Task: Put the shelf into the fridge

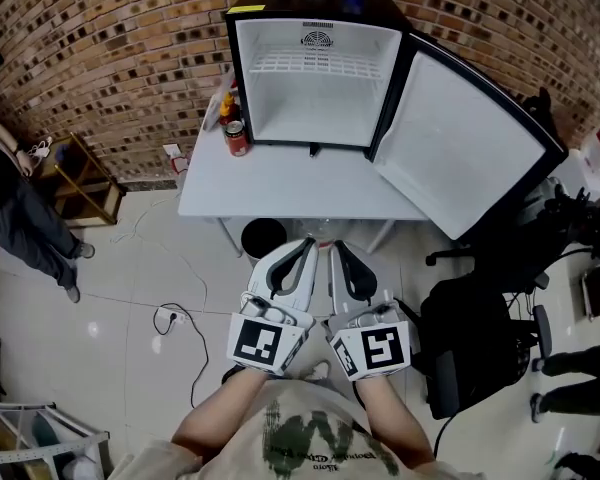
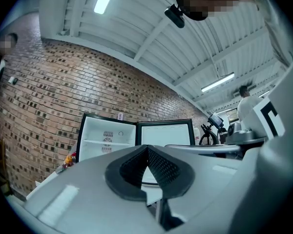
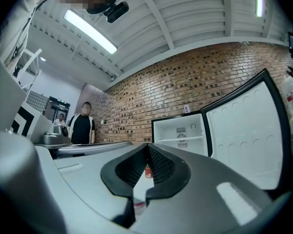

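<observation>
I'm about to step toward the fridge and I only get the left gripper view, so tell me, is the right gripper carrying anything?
Observer: No. The right gripper is shut, with nothing between its jaws.
Operator: Anything on the floor ahead of me?
Observer: A black round bin stands under the table, at its near edge.
Operator: And off to my right?
Observer: A black office chair stands on the floor near the open fridge door.
</observation>
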`<state>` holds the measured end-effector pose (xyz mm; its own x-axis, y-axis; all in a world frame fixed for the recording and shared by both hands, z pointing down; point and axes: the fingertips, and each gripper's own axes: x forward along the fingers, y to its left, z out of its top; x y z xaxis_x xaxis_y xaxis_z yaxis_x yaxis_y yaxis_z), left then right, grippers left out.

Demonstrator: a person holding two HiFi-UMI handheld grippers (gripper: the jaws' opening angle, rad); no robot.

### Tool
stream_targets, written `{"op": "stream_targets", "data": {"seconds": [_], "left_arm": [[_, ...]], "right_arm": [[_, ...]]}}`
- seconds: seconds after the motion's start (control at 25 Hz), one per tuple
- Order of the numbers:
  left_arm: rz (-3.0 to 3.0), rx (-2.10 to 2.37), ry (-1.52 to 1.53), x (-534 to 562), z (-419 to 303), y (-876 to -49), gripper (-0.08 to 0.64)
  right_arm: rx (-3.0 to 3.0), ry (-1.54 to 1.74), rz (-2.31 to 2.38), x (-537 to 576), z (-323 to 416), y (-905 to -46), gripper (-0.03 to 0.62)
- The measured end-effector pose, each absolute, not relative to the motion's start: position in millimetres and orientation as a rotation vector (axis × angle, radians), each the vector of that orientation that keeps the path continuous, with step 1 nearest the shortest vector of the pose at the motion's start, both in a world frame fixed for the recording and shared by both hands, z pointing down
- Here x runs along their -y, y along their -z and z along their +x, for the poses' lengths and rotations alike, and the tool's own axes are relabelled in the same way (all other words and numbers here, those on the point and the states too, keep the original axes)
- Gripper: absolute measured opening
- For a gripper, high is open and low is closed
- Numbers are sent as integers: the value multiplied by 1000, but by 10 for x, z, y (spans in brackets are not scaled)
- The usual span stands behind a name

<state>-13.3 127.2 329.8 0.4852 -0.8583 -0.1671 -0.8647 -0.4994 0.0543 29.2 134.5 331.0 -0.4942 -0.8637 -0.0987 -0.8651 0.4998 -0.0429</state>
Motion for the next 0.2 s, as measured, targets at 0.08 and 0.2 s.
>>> {"op": "stream_targets", "data": {"seconds": [0.08,0.2], "left_arm": [[-2684,-1556,-266,-1295,-137,-3304,0],[-2695,-1552,-261,-1334,-136,-3327,0]], "right_arm": [[-2626,-17,-1528,-1370,294,-3320,0],[-2623,-12,-1537,-1395,295,-3344,0]]}}
